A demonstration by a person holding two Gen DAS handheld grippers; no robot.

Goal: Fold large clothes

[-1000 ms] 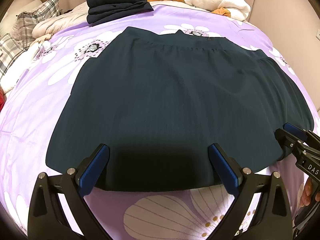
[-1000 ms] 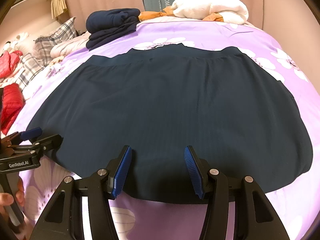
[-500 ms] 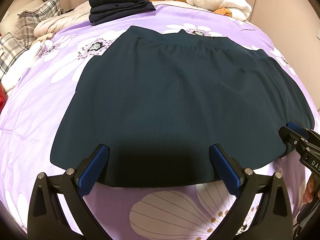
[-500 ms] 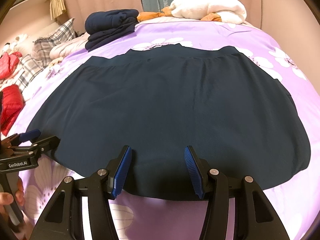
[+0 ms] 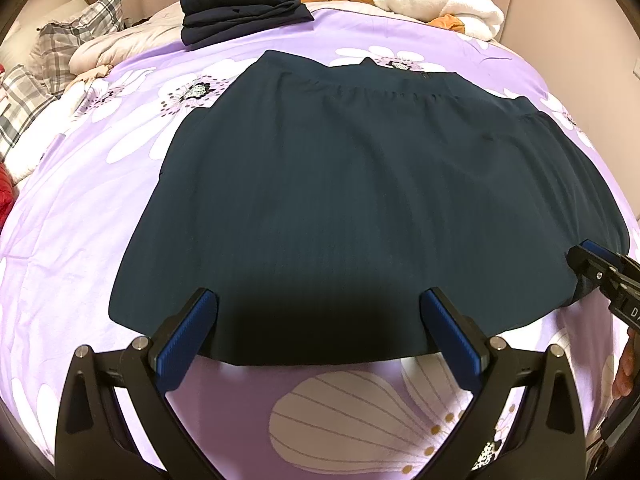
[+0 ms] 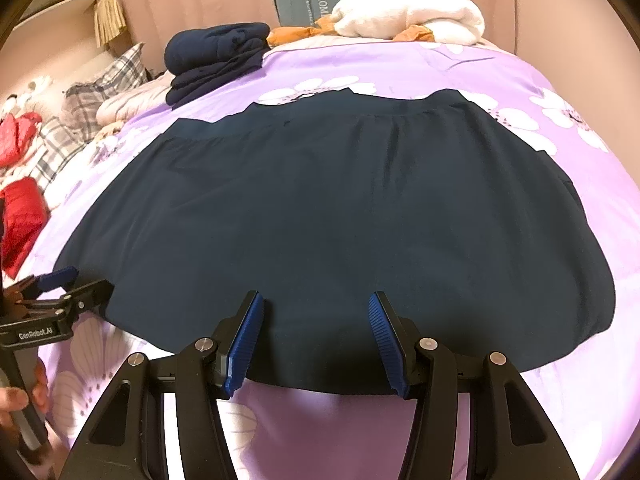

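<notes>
Lay flat on the purple flowered bedsheet [image 5: 100, 240]: a big dark navy cloth skirt [image 5: 360, 200], waistband at the far side, wide hem at the near side. Stretched longest from left to right, along that hem. Hung just over the near hem, the left gripper [image 5: 318, 326] with blue pads wide apart, holding nothing. Hung over the same hem further right, the right gripper [image 6: 314, 330], also apart and holding nothing. Looked smooth, with thin stripes and small gathers under the waistband. Probably soft and floppy to lift. Sat far behind: a folded dark navy clothes pile [image 5: 240, 4].
</notes>
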